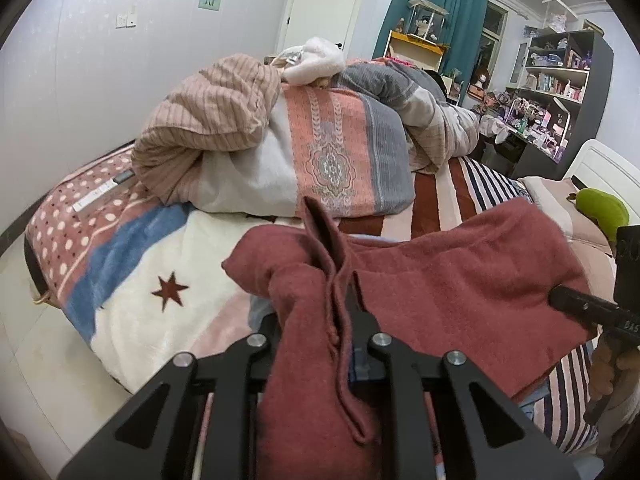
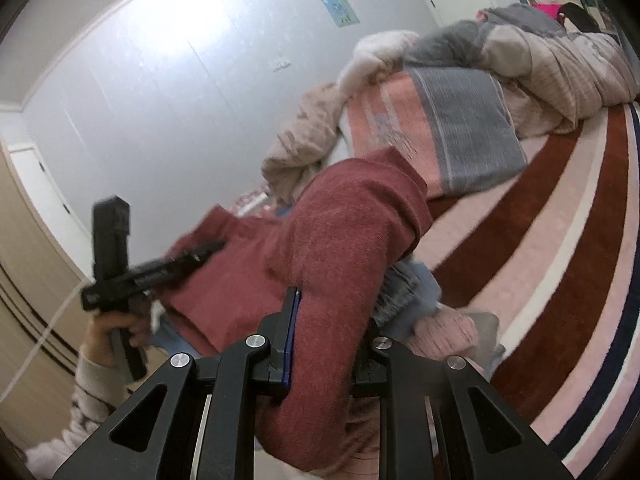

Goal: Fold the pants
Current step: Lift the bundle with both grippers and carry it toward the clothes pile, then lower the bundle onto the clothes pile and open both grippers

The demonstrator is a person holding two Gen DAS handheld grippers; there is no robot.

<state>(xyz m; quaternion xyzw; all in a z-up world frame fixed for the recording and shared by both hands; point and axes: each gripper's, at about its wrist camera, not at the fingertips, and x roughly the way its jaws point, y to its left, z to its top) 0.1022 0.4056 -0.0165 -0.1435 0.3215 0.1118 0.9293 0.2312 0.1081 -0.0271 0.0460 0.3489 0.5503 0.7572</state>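
The dark red fleece pants [image 1: 452,280] hang stretched between my two grippers, held above the bed. My left gripper [image 1: 320,312] is shut on a bunched edge of the pants, and cloth covers its fingertips. In the right wrist view my right gripper [image 2: 332,312] is shut on another thick fold of the pants [image 2: 340,232]. The right gripper also shows in the left wrist view [image 1: 580,304] at the right edge, pinching the cloth. The left gripper shows in the right wrist view [image 2: 208,250], gripping the pants' far end.
A striped and star-patterned blanket [image 1: 168,264] covers the bed. A heap of quilts [image 1: 312,136] lies across the bed behind the pants. Light blue jeans [image 2: 408,292] lie under the pants. A green plush toy [image 1: 600,208] sits at the right. Shelves [image 1: 560,80] stand beyond.
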